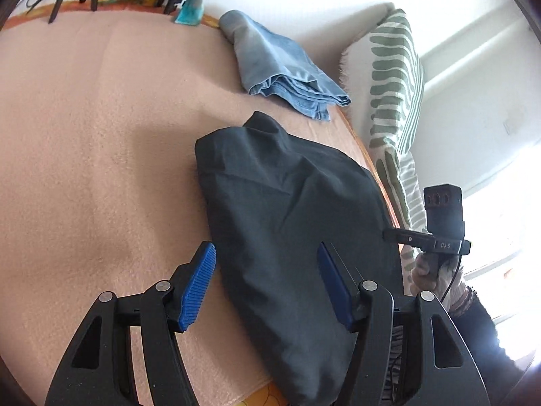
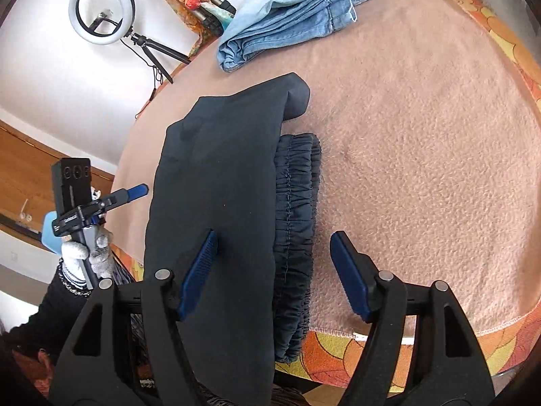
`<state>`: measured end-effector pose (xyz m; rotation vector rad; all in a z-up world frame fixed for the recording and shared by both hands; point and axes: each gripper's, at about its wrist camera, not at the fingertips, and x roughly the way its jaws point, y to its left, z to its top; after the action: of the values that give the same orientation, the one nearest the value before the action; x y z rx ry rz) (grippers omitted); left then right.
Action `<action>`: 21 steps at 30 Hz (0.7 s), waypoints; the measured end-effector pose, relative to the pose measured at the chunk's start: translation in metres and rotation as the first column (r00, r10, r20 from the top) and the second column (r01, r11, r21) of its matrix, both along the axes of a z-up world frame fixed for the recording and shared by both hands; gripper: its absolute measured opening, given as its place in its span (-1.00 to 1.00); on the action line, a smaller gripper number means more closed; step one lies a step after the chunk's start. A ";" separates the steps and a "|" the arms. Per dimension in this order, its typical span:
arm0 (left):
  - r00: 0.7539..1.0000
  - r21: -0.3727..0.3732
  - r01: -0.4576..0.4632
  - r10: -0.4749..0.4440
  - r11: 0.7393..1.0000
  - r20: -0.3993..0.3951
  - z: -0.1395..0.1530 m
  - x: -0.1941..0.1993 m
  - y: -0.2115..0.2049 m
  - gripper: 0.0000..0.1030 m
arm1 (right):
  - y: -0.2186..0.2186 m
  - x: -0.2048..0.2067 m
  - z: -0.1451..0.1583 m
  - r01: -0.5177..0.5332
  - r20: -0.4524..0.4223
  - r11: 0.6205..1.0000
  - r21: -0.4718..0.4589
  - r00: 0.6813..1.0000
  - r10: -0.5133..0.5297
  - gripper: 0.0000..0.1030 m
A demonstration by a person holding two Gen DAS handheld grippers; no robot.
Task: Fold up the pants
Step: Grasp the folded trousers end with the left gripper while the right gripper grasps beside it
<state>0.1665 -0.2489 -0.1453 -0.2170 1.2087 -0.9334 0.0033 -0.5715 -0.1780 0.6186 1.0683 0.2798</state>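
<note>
Pink blanket [image 2: 422, 169], dark pants [image 2: 216, 182] laid folded on it

Both left gripper [image 1: 267, 280] and right gripper [image 2: 274, 270] are held released above the pants, nothing pinched; folded jeans [image 1: 280, 74] are parked behind.

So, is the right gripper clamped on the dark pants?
No, the right gripper stands open over the dark pants, its pads clear of the cloth.

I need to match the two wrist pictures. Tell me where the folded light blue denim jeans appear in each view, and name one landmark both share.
Left wrist view: the folded light blue denim jeans lie upper centre, beyond the dark pants.
Right wrist view: the jeans lie at the top centre, partly cut off by the edge.
Shared landmark: the folded dark pants on the pink blanket.
</note>
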 end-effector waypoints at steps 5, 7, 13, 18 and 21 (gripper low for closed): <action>0.998 0.027 -0.026 0.027 0.999 -0.048 -0.016 0.010 -0.006 0.20 | -0.003 0.005 -0.009 -0.010 0.036 0.997 0.072 0.999 0.008 0.40; 0.998 0.035 -0.033 0.035 0.999 -0.050 -0.019 0.010 -0.008 0.20 | -0.003 0.007 -0.013 -0.022 0.044 0.994 0.102 0.999 0.018 0.40; 0.998 0.017 -0.054 0.054 0.998 -0.024 -0.021 0.012 -0.019 0.20 | 0.001 0.021 -0.017 -0.036 0.072 0.988 0.151 0.997 0.025 0.45; 0.996 -0.034 -0.086 0.084 0.996 -0.040 -0.025 0.012 -0.025 0.15 | 0.010 0.029 -0.018 -0.027 0.075 0.991 0.131 0.997 0.017 0.15; 0.997 0.014 -0.082 0.082 0.997 0.012 -0.022 0.006 -0.035 -0.19 | 0.015 0.029 -0.016 -0.013 0.076 0.995 0.100 0.997 0.005 -0.01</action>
<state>0.1729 -0.2843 -0.1671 -0.2479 1.1866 -0.8532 0.0323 -0.5561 -0.1944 0.6881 0.9891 0.3636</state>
